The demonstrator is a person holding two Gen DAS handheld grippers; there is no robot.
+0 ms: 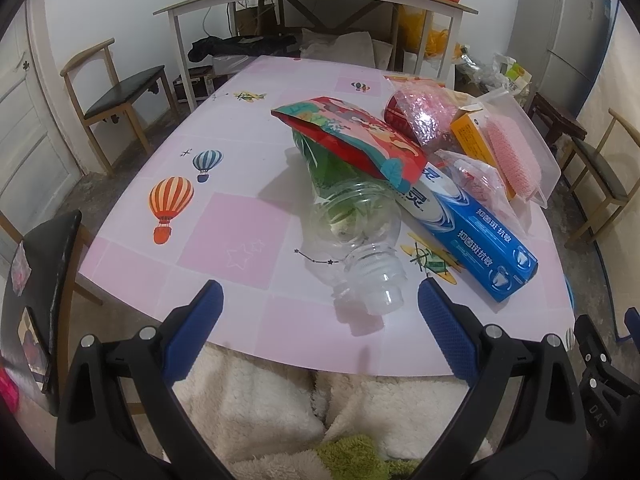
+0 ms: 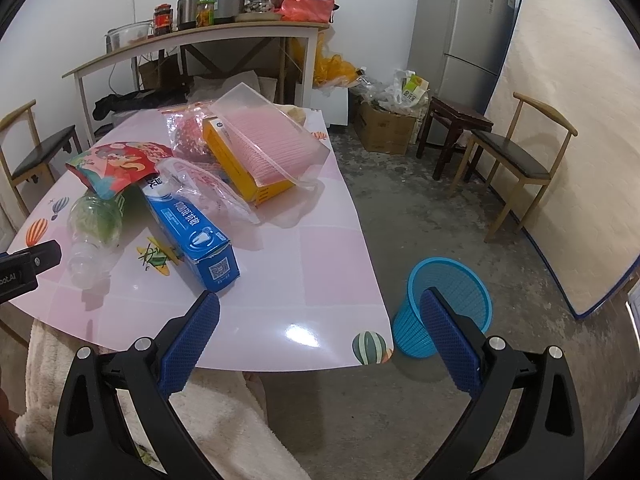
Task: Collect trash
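The glossy pink table (image 2: 320, 312) carries heaped trash ahead of both spread, empty grippers, probably gathered for binning in the mesh blue basket (image 2: 448, 280) behind the right gripper's (image 2: 320, 312) right jaw. Just beyond the left gripper (image 1: 320, 300) lies a crushed clear bottle (image 1: 360, 248), with a stiff blue carton (image 1: 480, 240) past its right jaw.

Black plastic left gripper (image 1: 318, 300) and right gripper (image 2: 320, 314) are fitted with blue textured pads (image 2: 190, 340), silver screws (image 2: 142, 345); cream fleece garment (image 1: 256, 400) is worn below them.
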